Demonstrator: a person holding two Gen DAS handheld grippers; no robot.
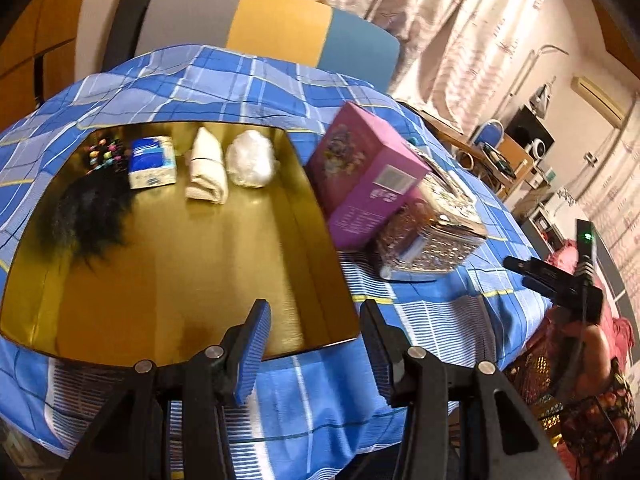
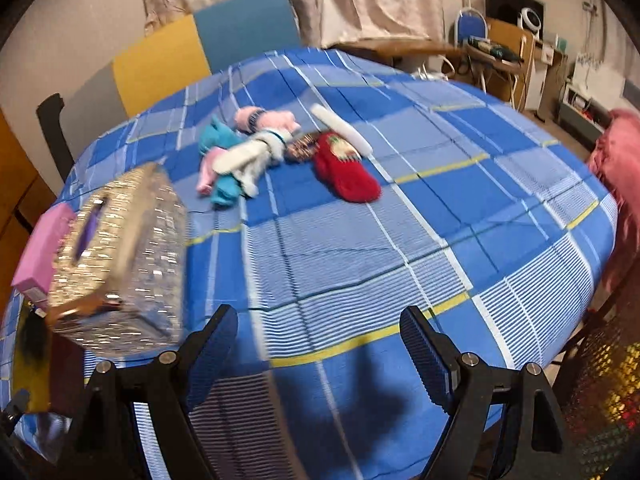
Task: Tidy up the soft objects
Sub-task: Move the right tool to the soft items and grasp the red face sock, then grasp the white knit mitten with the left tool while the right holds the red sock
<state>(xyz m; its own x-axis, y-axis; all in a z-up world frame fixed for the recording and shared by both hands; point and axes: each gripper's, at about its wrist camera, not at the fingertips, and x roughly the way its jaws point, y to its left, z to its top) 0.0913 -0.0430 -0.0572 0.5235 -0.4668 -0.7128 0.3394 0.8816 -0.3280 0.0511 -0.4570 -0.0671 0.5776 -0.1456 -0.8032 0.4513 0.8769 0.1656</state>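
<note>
The desk [image 2: 460, 216] under its checked cloth carries a gold tray [image 1: 192, 264] already holding soft items, while a heap of socks and a red mitten [image 2: 346, 174] lies well apart. The glittery box [image 2: 120, 256] stands between, so a hasty sweep could knock it. Both the left gripper [image 1: 316, 350] and right gripper [image 2: 320, 356] hover with jaws spread, empty.
</note>
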